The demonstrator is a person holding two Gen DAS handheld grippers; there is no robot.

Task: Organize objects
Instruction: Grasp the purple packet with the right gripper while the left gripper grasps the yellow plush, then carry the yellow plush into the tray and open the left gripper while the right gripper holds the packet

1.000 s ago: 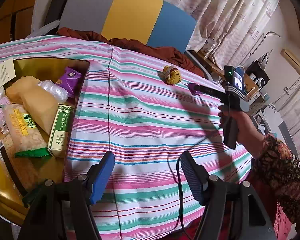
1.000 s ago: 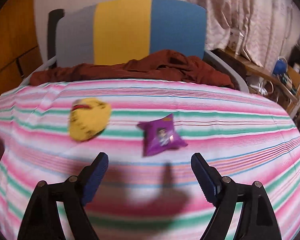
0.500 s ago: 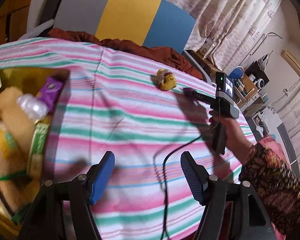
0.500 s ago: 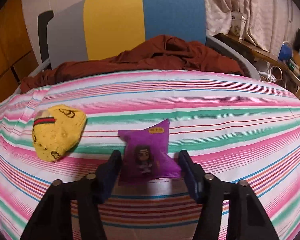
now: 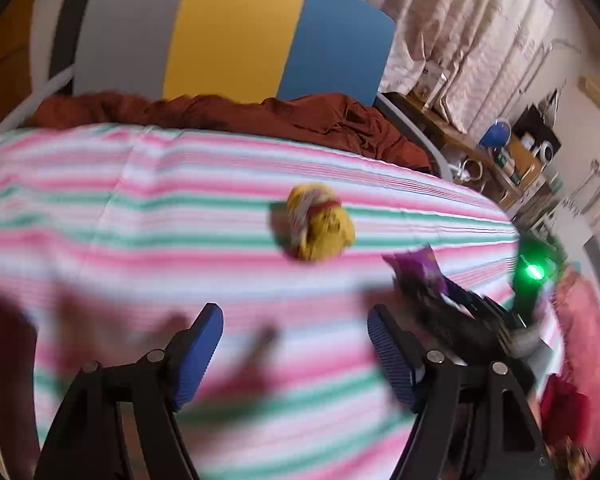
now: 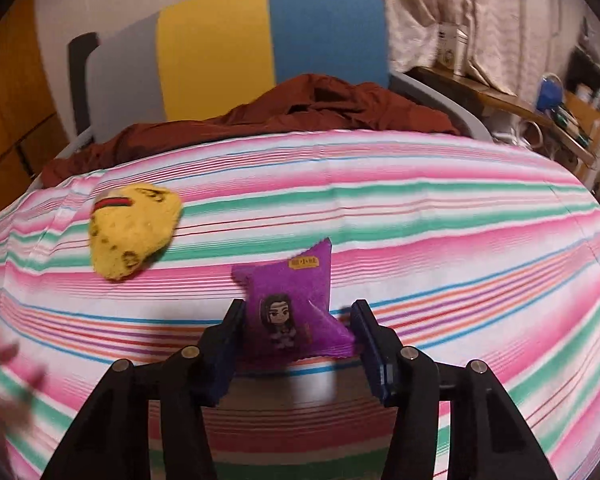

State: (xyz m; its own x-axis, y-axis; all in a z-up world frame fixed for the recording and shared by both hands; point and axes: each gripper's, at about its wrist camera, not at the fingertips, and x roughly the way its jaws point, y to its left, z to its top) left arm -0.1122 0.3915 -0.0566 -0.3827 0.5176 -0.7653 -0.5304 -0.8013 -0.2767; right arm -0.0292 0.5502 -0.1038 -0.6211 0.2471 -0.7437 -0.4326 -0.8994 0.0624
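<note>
A purple snack packet [image 6: 290, 312] with a cartoon figure lies on the striped cloth, between the pads of my right gripper [image 6: 298, 328]. The jaws stand close on both sides of it, left pad touching its edge. The packet also shows in the left wrist view [image 5: 418, 266], with the right gripper [image 5: 436, 292] behind it. A rolled yellow sock [image 6: 134, 230] lies left of the packet and shows in the left wrist view [image 5: 318, 224]. My left gripper [image 5: 294, 344] is open and empty above the cloth, short of the sock.
The table carries a pink, green and white striped cloth [image 6: 420, 216]. Behind it stands a chair with a grey, yellow and blue back [image 6: 236, 48] and a rust-brown garment [image 6: 300, 108] on its seat. A cluttered shelf [image 5: 500, 160] is at the right.
My right gripper has closed in around the purple packet. My left gripper has swung right, away from the snack tray, which has left its view, toward the sock.
</note>
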